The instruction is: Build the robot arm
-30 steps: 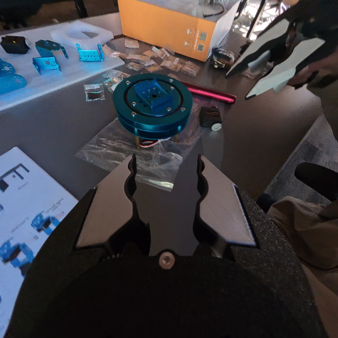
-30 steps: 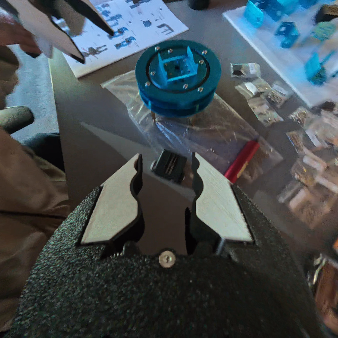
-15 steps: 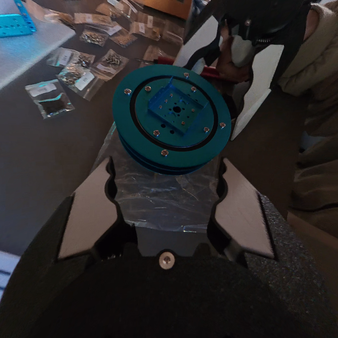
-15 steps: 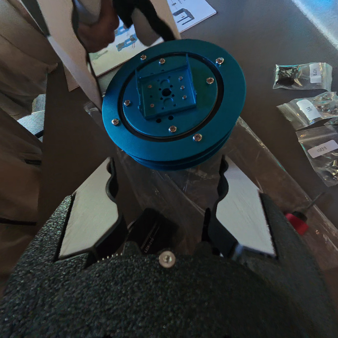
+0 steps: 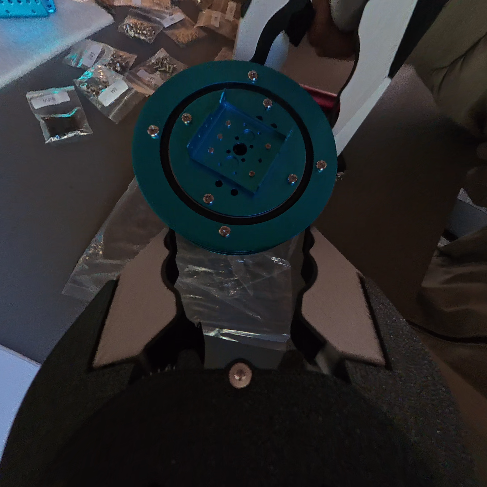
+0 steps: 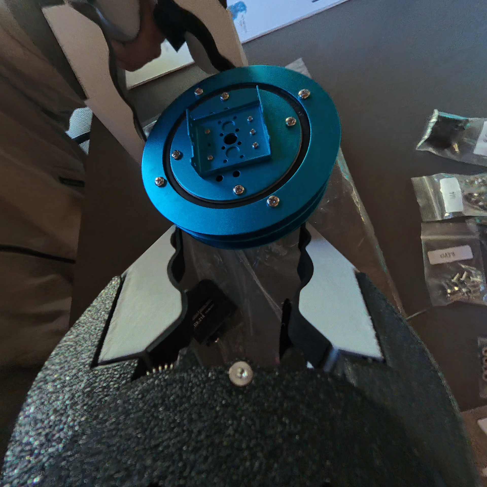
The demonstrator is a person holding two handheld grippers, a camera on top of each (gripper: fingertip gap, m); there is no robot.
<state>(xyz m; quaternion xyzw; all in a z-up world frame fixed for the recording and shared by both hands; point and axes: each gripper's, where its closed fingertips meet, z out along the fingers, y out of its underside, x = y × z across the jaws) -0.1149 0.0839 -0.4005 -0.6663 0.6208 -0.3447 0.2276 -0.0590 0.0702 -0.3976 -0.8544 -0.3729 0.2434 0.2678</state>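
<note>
A teal round turntable with a blue square bracket screwed on its top stands on a clear plastic bag. My left gripper is open, with its fingertips tucked under the disc's near rim on either side. My right gripper comes from the opposite side, also open, with its tips under the rim of the same turntable. A small black servo block lies between the right fingers, close to the left one. Each view shows the other gripper's white fingers behind the disc.
Small bags of screws lie on the dark table. A red tool is partly hidden behind the disc. A white printed sheet and a white pad with a blue bracket sit at the edges. The person's sleeves flank the disc. About 8 cm separates my right fingertips from the small black servo block.
Both grippers have moved in on the turntable from opposite sides and opened wider. Their fingertips now sit under its rim, and the black servo block lies between the right fingers.
</note>
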